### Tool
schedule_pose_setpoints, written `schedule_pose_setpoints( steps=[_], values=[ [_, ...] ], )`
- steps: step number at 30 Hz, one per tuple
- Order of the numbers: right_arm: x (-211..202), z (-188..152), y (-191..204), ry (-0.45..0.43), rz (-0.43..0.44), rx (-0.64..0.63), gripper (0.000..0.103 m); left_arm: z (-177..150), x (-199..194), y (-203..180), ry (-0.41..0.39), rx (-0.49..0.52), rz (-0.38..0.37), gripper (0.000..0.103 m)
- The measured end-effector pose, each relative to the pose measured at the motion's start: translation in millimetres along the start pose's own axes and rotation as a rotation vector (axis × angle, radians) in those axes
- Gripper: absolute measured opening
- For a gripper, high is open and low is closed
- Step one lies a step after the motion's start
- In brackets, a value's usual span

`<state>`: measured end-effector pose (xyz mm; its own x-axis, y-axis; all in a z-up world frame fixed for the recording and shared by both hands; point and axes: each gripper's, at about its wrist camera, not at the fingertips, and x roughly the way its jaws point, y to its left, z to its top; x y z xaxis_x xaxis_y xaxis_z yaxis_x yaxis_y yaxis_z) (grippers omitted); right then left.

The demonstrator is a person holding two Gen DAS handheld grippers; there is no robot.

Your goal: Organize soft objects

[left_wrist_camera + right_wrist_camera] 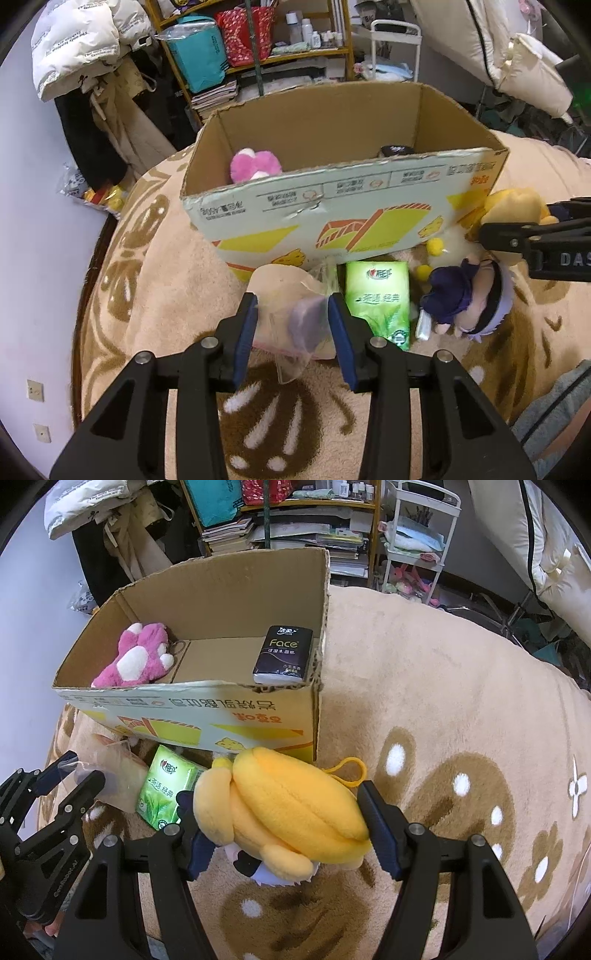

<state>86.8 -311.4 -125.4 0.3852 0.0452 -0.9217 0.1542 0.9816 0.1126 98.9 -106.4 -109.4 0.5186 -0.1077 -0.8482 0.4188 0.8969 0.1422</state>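
Left tongs (291,321) straddling clear plastic bag (295,321) w/ something purplish inside, on blanket (155,295) just in front of cardboard box (332,206). Pads at bag's sides; real pinch or mere contact: cannot tell. Slippery film, so likely to slide out on lift, or snag on box's near wall.

Right tongs (284,830) clenched on yellow plush (295,805), near box's front corner. Grip on rounded bulk, could squirt free. Small doll (251,864) partly under plush, may get dragged along.

Green tissue pack (378,302) between both tongs, easily knocked. Already in box: pink plush (136,657), dark tissue pack (282,655).
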Motion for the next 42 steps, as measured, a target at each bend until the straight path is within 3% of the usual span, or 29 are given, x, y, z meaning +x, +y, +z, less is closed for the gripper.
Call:
schedule_pose_setpoints(
  steps=[3, 7, 11, 24, 29, 37, 42],
  values=[
    [0, 0, 0, 0.002, 0.000, -0.001, 0.074, 1, -1, 4, -0.005, -0.023, -0.056, 0.037],
    [2, 1, 0, 0.007, -0.002, -0.004, 0.074, 0, -1, 2, -0.011, -0.016, -0.054, 0.037],
    [3, 2, 0, 0.011, -0.003, -0.005, 0.074, -1, -1, -1, -0.027, -0.007, -0.050, 0.023],
    [5, 2, 1, 0.016, -0.011, -0.006, 0.074, 0, -16, -12, -0.070, 0.062, -0.085, 0.021],
    [5, 2, 1, 0.017, -0.012, -0.006, 0.074, -4, -6, -15, -0.011, 0.087, -0.106, 0.022],
    [5, 2, 1, 0.017, -0.013, -0.009, 0.074, -17, 18, -20, 0.147, 0.097, -0.125, 0.022],
    [5, 2, 1, 0.018, -0.015, -0.008, 0.074, -19, 19, -24, 0.158, 0.100, -0.157, 0.026]
  ],
)
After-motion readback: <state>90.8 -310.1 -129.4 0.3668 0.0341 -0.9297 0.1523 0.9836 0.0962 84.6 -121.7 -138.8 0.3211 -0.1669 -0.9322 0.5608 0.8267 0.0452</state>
